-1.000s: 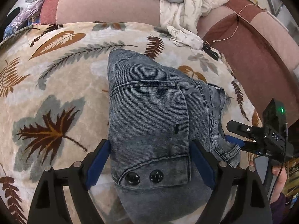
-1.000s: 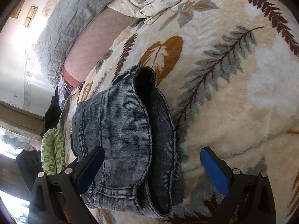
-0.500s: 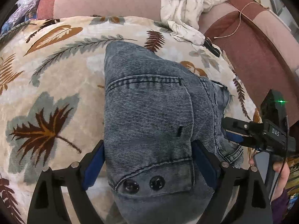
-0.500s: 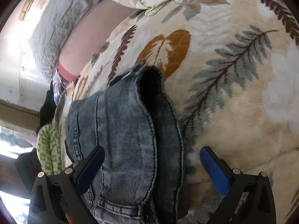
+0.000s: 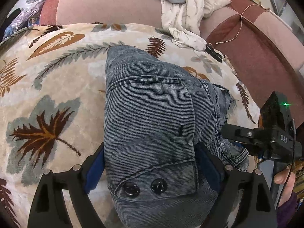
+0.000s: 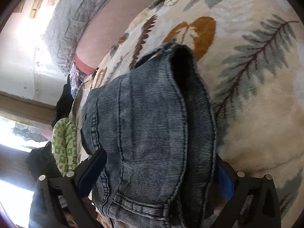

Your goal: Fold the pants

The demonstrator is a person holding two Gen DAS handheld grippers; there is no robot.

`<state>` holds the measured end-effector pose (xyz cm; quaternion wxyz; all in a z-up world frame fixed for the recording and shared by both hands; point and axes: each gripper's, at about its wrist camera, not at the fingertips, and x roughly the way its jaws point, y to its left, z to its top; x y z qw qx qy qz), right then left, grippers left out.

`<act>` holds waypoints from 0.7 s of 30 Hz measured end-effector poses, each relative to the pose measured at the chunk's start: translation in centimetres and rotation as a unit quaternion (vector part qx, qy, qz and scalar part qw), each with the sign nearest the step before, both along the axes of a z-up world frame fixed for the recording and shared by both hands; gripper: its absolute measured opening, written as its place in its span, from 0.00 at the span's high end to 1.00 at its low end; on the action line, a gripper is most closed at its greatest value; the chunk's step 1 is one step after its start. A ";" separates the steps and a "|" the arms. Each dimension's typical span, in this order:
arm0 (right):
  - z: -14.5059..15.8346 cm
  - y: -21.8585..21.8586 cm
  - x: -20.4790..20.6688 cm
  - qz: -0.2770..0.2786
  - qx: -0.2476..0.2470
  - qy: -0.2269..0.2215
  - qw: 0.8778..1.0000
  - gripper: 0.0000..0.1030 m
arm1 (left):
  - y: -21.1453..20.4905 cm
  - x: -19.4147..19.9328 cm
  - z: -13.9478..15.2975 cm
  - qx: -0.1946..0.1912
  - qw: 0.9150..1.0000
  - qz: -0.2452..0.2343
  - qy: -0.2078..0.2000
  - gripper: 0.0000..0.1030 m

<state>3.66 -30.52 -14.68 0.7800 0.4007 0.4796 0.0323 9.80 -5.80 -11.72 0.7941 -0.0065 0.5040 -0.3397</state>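
**Folded Jeans Bundle: Gripper Straddle Position**

While the folded jeans [image 5: 150,125] lie on the leaf-patterned plush blanket [image 5: 47,87], both grippers bracket the bundle across its width. Left gripper [image 5: 150,165] stands spread at the buttoned waistband end, blue pads at the flanks (firm pinch not evident). Right gripper [image 6: 152,172] straddles the adjoining side; whether its pads press cannot be determined. Bundle long axis runs away from the left gripper. Denim is ribbed, thick, stacked in layers.

Folded grey pants [image 6: 144,125] between wide-spread right tongs [image 6: 157,172], on leaf-print blanket [image 6: 256,114]
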 end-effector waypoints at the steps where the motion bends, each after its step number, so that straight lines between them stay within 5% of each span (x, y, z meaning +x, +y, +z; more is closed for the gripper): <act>1: 0.0 0.2 0.1 0.000 -0.007 -0.002 1.000 0.05 | 0.0 0.0 0.0 0.000 1.000 0.001 -0.001 0.15; 10: 0.6 0.5 0.2 0.009 -0.016 -0.020 1.000 0.34 | 0.4 -0.6 1.0 0.002 1.000 0.010 -0.014 0.29; 21: 2.3 5.4 1.6 0.059 0.000 -0.064 0.996 0.35 | 4.7 -0.2 3.6 0.011 0.998 0.048 -0.033 0.34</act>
